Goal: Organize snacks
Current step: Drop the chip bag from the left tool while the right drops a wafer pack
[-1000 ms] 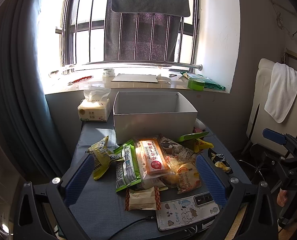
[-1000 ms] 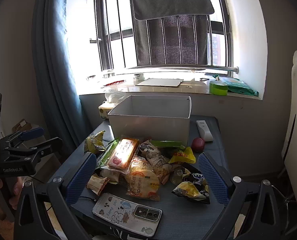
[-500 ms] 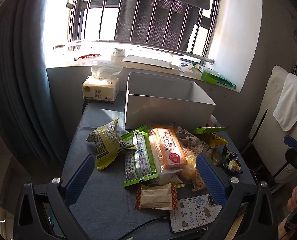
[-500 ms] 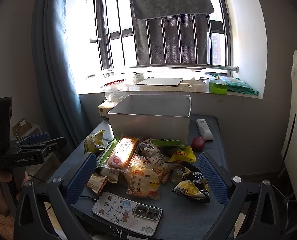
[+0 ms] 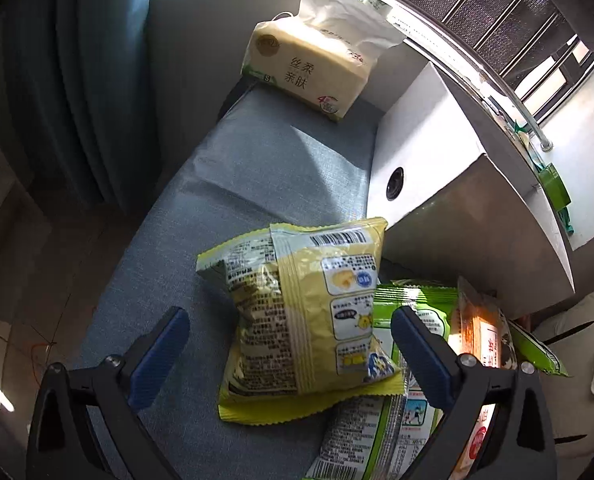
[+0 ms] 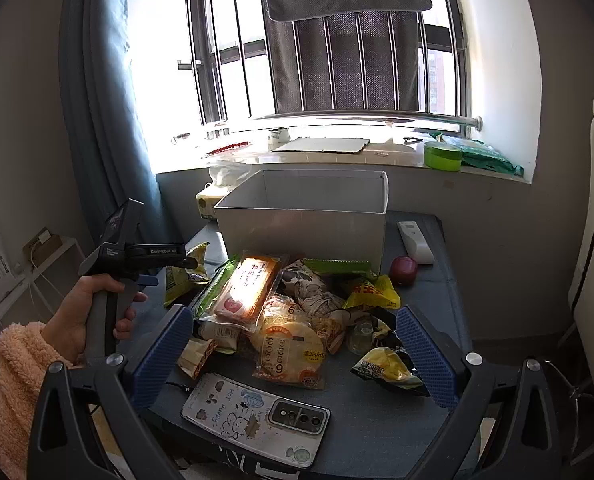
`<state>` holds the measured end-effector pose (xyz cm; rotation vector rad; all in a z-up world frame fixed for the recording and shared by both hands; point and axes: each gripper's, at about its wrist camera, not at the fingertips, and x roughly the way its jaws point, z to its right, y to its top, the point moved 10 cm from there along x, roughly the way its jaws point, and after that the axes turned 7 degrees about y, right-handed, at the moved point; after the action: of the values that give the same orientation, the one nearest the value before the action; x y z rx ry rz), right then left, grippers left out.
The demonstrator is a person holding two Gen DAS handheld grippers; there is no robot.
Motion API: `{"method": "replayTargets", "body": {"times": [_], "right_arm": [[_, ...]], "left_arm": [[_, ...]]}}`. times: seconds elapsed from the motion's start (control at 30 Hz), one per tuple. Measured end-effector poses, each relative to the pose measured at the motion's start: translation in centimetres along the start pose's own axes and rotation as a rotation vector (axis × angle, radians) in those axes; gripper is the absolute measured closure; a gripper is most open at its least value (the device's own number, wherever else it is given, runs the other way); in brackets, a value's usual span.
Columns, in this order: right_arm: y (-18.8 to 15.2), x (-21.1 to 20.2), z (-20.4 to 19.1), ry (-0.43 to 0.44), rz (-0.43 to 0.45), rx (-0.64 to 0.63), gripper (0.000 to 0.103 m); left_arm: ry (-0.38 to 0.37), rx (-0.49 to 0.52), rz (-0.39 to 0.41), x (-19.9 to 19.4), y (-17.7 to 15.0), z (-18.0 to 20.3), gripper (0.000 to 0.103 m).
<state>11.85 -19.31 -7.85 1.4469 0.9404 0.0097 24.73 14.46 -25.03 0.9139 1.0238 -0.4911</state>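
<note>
Left tongs [image 5: 285, 344] wide open w/ yellow snack bag [image 5: 301, 320] between them, not gripped. Right tongs [image 6: 293, 344] wide open, empty, near the snack pile on counter [image 6: 377, 412]. White box [image 6: 305, 228] far side.

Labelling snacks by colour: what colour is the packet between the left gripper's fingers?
Yellow packet, clearest in the left wrist view.

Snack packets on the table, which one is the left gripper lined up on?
The yellow packet lying barcode-up between the open left gripper fingers, left of the green packet.

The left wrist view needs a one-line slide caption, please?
Open left tool poised around a yellow snack bag beside the white box.
</note>
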Motion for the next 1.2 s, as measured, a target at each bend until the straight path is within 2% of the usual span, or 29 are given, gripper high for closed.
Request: {"method": "replayTargets", "body": {"times": [0.07,0.1,0.13,0.17,0.23,0.33,0.43,0.6,0.77,0.87,1.0,1.13,1.2], "right_arm": [[-0.3,0.2,0.2,-0.001,-0.006,0.007,0.000],[-0.4,0.4,0.3,-0.001,-0.011,0.012,0.000],[-0.6,0.6,0.4,-0.001,-0.017,0.017,0.000],[-0.7,0.7,0.6,-0.002,-0.021,0.023,0.000],[-1.0,1.1,0.8,0.004,-0.031,0.039,0.000],[-1.5,1.7,1.0,0.035,-0.048,0.075,0.000],[-2.0,2.5,1.5,0.071,-0.053,0.123,0.000],[-2.1,4.3,3.9,0.053,-0.046,0.232,0.000],[-0.5,7.6,6.3,-0.062,-0.019,0.192,0.000],[-0.3,11.0,7.1,-0.151,-0.056,0.129,0.000],[-0.2,15.2,6.9,-0.189,-0.080,0.074,0.000],[0.1,18.1,7.7,-0.305,-0.099,0.025,0.000],[0.2,18.9,7.9,-0.284,-0.100,0.040,0.016]], "left_arm": [[0.040,0.028,-0.028,1.3,-0.1,0.1,0.014],[0.050,0.046,-0.003,1.1,0.0,0.4,0.019],[0.032,0.053,-0.006,0.9,-0.2,0.8,0.041],[0.017,0.052,-0.003,0.6,-0.4,1.0,0.047],[-0.002,0.046,0.048,-0.8,-0.4,1.0,0.049],[0.013,0.084,0.161,-4.1,-0.6,0.8,0.049],[-0.047,0.122,0.242,-7.6,-1.6,0.9,0.049],[-0.141,0.190,0.350,-13.5,-4.2,2.0,0.049],[-0.221,0.211,0.402,-17.6,-6.2,2.4,0.049],[-0.228,0.215,0.422,-19.1,-7.3,2.3,0.049],[-0.255,0.221,0.418,-19.5,-8.2,2.5,0.049],[-0.229,0.236,0.422,-19.3,-8.6,2.2,0.049],[-0.234,0.234,0.420,-19.2,-8.7,2.0,0.049]]}}
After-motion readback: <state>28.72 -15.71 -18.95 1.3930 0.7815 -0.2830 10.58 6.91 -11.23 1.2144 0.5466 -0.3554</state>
